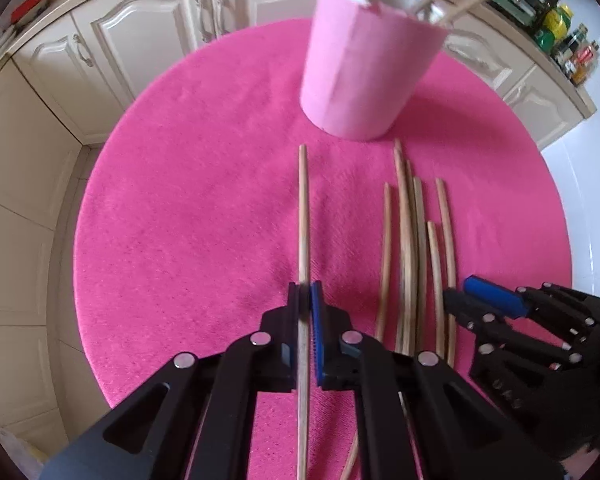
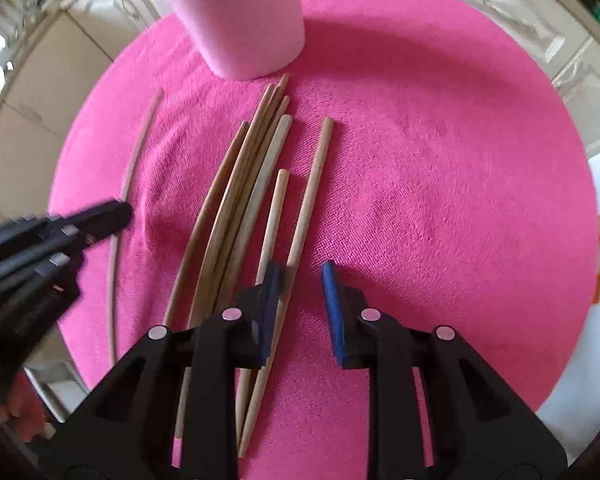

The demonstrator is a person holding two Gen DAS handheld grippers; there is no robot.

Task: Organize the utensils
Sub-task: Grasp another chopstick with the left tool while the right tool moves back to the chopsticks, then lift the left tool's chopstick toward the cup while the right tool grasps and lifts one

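Observation:
A pale pink cup [image 1: 364, 68] stands at the far side of a round pink mat [image 1: 180, 200] with a few chopsticks leaning in it. My left gripper [image 1: 305, 292] is shut on a single wooden chopstick [image 1: 303, 208] that points toward the cup. To its right lies a loose bundle of several chopsticks [image 1: 412, 240]. In the right wrist view my right gripper [image 2: 302, 276] stands open low over that bundle [image 2: 244, 184]. The rightmost chopstick [image 2: 314, 184] runs between its jaws beside the left pad [image 2: 272, 288], ungripped. The cup [image 2: 240, 12] is ahead, and the left gripper [image 2: 112, 212] shows blurred at left.
Cream cabinet doors [image 1: 140, 36] curve around behind the mat. A counter with bottles and jars [image 1: 560, 28] sits at the upper right. White floor [image 1: 588, 152] lies to the right of the mat [image 2: 440, 160], whose right half is bare pink fabric.

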